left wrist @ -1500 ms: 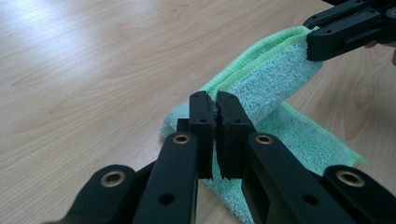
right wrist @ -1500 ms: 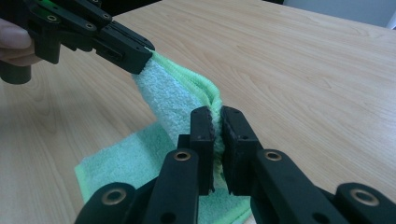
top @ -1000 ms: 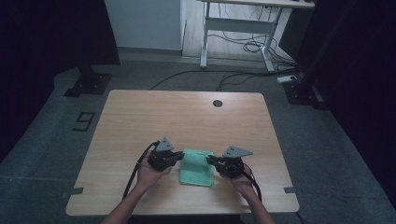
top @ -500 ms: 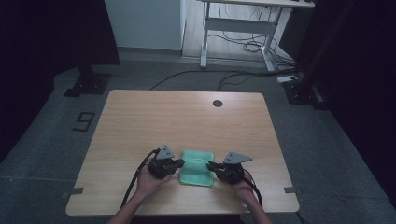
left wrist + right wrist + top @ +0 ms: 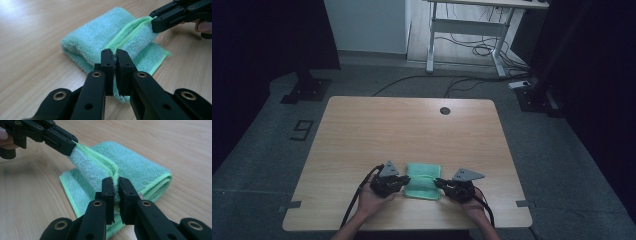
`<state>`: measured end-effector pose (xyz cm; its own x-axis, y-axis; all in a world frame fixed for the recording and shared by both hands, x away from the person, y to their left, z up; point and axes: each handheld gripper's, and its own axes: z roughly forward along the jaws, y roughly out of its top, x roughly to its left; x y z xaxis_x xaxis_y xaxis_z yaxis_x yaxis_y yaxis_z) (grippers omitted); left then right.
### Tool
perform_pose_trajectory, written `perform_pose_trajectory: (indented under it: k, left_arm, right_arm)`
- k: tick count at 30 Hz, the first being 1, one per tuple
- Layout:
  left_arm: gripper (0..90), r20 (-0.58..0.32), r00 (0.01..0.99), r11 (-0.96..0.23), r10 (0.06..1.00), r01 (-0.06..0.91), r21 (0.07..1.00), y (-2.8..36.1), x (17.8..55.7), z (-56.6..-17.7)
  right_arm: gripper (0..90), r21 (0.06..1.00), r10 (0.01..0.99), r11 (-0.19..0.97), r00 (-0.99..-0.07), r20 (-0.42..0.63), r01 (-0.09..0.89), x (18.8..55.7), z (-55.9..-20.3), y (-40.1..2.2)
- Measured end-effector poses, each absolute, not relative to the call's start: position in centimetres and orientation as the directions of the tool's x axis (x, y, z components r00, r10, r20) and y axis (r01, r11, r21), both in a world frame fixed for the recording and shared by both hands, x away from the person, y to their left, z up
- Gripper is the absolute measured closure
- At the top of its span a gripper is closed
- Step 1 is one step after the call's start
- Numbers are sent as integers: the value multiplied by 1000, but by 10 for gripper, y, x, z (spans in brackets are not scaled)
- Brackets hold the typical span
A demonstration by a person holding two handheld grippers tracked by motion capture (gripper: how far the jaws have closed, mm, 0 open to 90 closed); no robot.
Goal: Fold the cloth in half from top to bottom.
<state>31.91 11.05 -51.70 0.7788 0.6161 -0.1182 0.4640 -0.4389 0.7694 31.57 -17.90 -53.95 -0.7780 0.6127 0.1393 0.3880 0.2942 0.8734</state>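
A folded green towel (image 5: 422,181) lies near the front edge of the wooden table (image 5: 412,125). My left gripper (image 5: 403,182) is shut on the towel's left corner of its top layer. My right gripper (image 5: 438,184) is shut on the right corner of that same hemmed edge. In the left gripper view the black jaws (image 5: 115,58) pinch the towel (image 5: 100,40) hem, and the other gripper (image 5: 160,21) grips the far corner. In the right gripper view my jaws (image 5: 116,185) clamp the towel (image 5: 132,167) edge, with the other gripper (image 5: 67,143) on the far corner. The held layer is lifted slightly off the rest.
A round cable hole (image 5: 445,110) sits at the table's far edge. Black cables trail from both grippers off the front edge. A desk frame (image 5: 462,30) with cables stands on the floor beyond the table. Wide bare tabletop lies behind the towel.
Both hands have drawn back toward the front edge and lowered a little, carrying the towel's top edge with them. The towel now lies flatter and more folded.
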Motion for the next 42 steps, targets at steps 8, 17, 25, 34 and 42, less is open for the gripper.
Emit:
perform_pose_trajectory:
  k: [8,17,25,34,42]
  left_arm:
    - [833,-120,784,-453,609,468,759,111,313,-525]
    - [803,-88,793,-487,603,453,746,108,308,-531]
    - [692,-122,786,-475,606,480,738,109,303,-535]
    - [550,-149,787,-421,598,466,778,121,294,-521]
    - [540,-144,791,-401,595,447,799,115,304,-507]
  right_arm:
    - [814,871,601,308,-788,133,382,307,-544,-180]
    - [778,863,601,335,-792,113,378,300,-549,-181]
    - [683,851,597,365,-796,96,377,294,-550,-179]
    - [567,865,593,334,-797,116,374,286,-540,-187]
    - [559,889,628,274,-768,124,367,297,-525,-189]
